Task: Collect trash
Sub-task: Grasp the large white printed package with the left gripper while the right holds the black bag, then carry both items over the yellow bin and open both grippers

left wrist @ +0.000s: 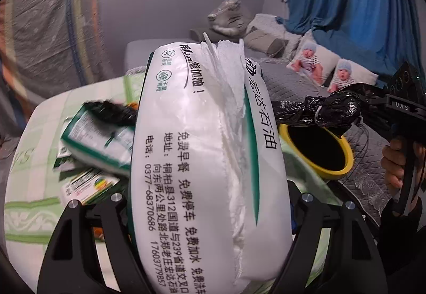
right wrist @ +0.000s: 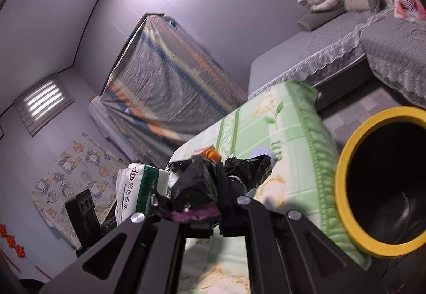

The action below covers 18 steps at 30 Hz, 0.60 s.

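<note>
My left gripper [left wrist: 210,214] is shut on a white tissue pack [left wrist: 202,150] with green trim and black print, held above the green patterned table [left wrist: 34,187]. My right gripper [right wrist: 213,195] is shut on a crumpled black plastic bag [right wrist: 197,185]; it shows at the right of the left wrist view [left wrist: 330,110], just above the bin. The yellow-rimmed black bin [left wrist: 319,150] stands beside the table, open and dark inside, and also shows in the right wrist view [right wrist: 346,179]. The tissue pack also shows in the right wrist view [right wrist: 135,187].
Green-and-white packets [left wrist: 93,142] and a small carton [left wrist: 87,187] lie on the table left of the pack. An orange item [right wrist: 211,154] lies on the table. A grey sofa [right wrist: 332,46] with cushions stands behind, and a plastic-wrapped mattress [right wrist: 159,81] leans on the wall.
</note>
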Motion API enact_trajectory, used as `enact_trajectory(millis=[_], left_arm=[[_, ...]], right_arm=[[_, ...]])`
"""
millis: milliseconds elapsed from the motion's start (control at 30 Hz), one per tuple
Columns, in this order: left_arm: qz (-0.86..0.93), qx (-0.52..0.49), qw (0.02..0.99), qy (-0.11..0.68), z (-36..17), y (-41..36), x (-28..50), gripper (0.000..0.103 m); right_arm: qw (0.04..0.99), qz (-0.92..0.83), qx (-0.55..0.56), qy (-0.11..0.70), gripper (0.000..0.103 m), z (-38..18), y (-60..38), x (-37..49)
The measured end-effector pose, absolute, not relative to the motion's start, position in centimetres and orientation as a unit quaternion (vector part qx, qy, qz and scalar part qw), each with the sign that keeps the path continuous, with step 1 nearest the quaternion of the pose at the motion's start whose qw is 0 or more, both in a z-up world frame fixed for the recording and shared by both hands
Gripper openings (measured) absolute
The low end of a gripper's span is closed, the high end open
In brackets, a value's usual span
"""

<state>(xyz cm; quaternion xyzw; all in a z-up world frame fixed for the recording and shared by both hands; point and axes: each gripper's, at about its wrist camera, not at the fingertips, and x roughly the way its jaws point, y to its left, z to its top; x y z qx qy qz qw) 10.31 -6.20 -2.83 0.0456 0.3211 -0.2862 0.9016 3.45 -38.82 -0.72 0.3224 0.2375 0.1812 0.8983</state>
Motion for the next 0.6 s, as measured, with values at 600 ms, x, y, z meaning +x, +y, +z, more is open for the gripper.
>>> enact_trajectory(millis=[600], left_arm=[[-0.444, 0.093, 0.843, 0.289, -3.7, -26.8, 13.6, 0.074]], right_arm=[[0.919, -0.003, 0.345, 0.191, 0.002, -3.1, -49.4, -1.1]])
